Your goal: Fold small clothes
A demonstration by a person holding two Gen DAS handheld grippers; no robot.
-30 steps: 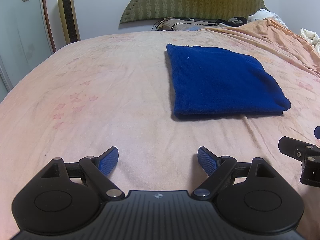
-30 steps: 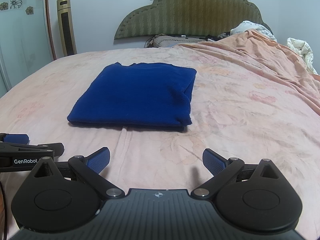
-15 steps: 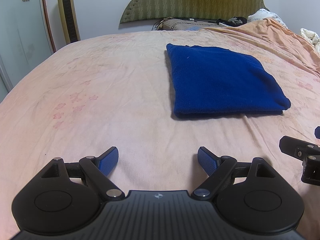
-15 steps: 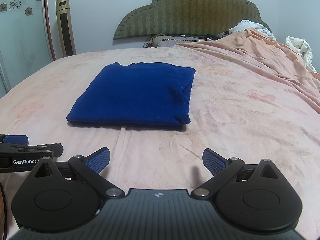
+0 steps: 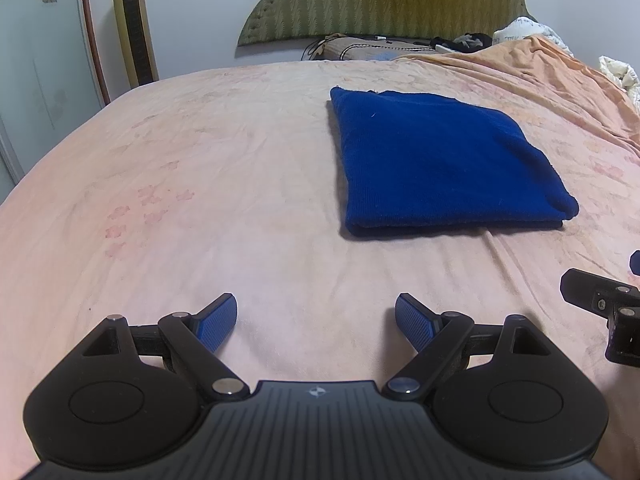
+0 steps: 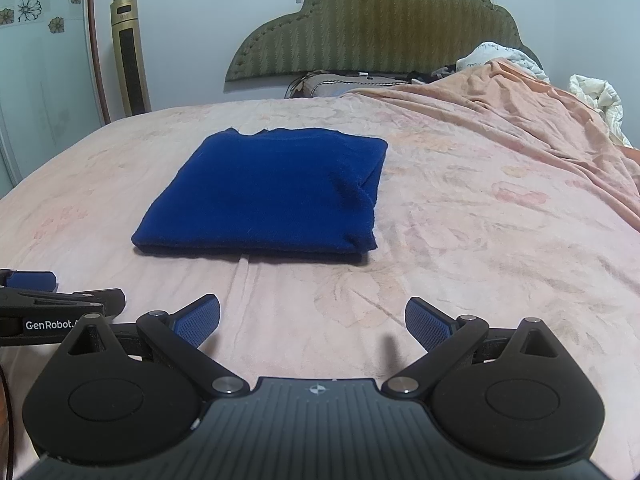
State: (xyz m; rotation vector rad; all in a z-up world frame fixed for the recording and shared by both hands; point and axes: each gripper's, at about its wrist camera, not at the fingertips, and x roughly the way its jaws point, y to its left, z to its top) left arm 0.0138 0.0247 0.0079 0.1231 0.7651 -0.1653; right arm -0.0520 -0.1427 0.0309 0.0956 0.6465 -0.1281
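A dark blue garment (image 5: 436, 160) lies folded into a flat rectangle on the pink bedsheet (image 5: 200, 200); it also shows in the right wrist view (image 6: 272, 196). My left gripper (image 5: 316, 320) is open and empty, held low over the sheet, short of the garment and to its left. My right gripper (image 6: 312, 320) is open and empty, held just short of the garment's near edge. Each gripper's side shows at the edge of the other's view.
A green padded headboard (image 6: 372, 28) and pillows stand at the far end of the bed. A rumpled orange blanket (image 6: 540, 120) lies along the right side. A gold tower fan (image 5: 134, 24) stands by the wall at the left.
The right wrist view has drifted slightly; the garment has not moved. Both grippers stay open.
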